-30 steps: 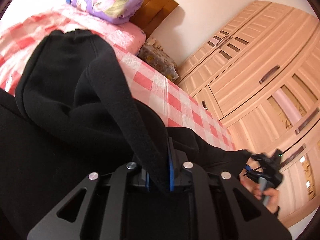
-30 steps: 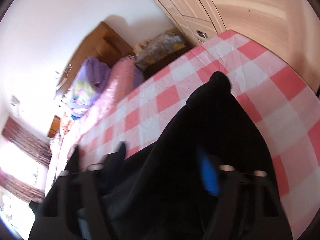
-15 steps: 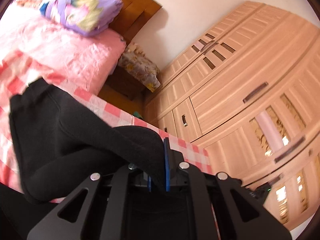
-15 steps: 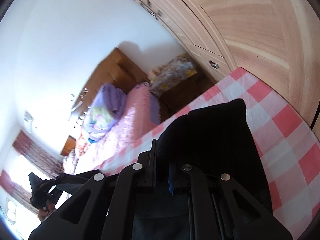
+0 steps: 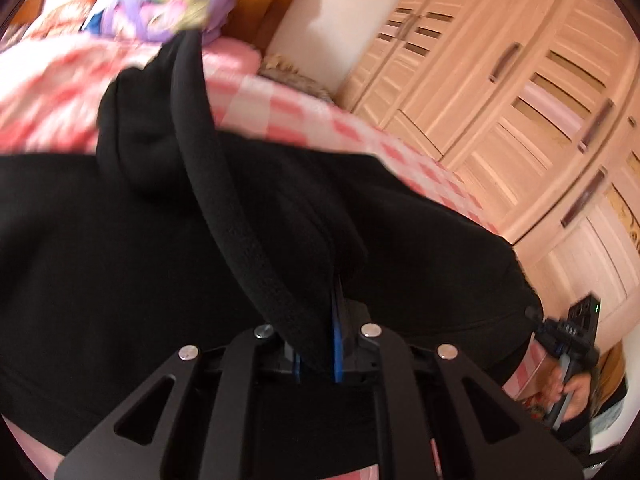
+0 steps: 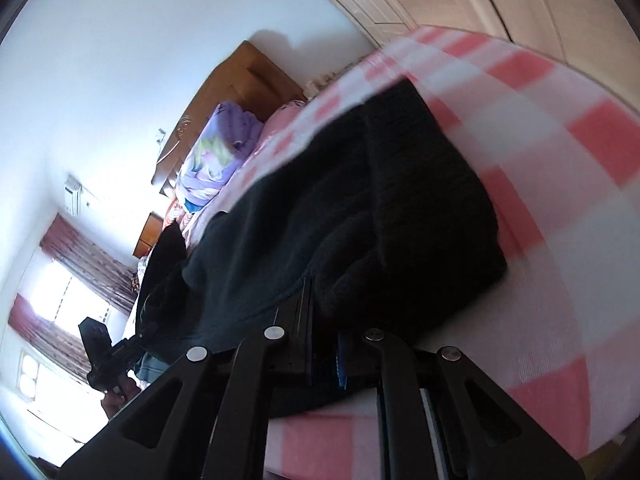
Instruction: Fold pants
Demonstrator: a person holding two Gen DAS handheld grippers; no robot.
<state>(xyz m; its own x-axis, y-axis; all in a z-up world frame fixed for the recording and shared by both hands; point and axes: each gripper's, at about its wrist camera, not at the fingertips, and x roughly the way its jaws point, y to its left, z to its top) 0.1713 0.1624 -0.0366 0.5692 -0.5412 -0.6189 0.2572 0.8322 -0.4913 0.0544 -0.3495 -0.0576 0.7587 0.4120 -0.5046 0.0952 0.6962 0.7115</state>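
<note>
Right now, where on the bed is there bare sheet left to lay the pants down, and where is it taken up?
Bare checked sheet shows between the black pants and the wardrobe, and along the near edge below the right gripper. Toward the headboard, the purple bundle and pink bedding crowd it. The left gripper also holds fabric.

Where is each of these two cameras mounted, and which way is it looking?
Left wrist: sits on the left gripper, looking along its fingers over the black pants toward the wardrobe; the right hand shows at the edge.
Right wrist: sits on the right gripper, looking across the bed toward the window.
Shared: pants, checked bed, headboard, purple pillow.
</note>
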